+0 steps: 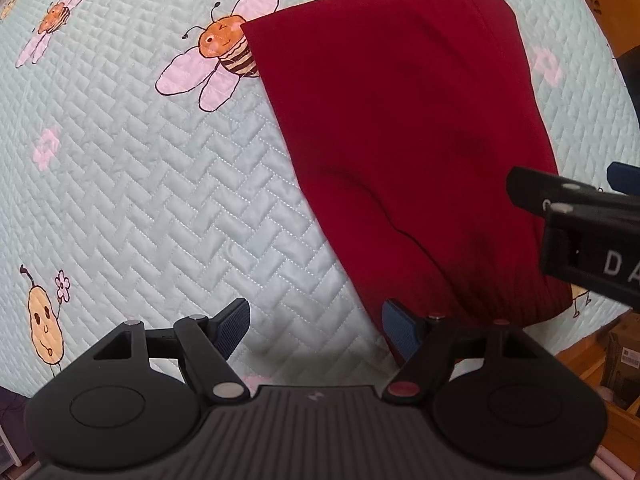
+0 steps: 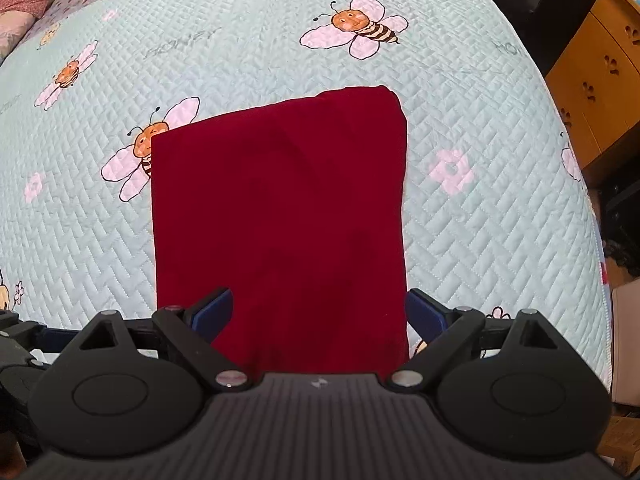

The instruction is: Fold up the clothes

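Folded red garment (image 2: 280, 216) flat on bee-print quilt (image 2: 480, 220); left tongs (image 1: 316, 328) and right tongs (image 2: 320, 312) both spread wide, holding nothing

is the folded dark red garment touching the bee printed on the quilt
Touching: in the right wrist view the folded dark red garment lies over part of the printed bee.

Bee-print quilted bedspread (image 2: 256, 60), wooden cabinet (image 2: 600, 80) alongside

Both wrist cameras look steeply down, close over the bed (image 2: 480, 220); they share the red cloth (image 1: 400, 120) by its near edge.
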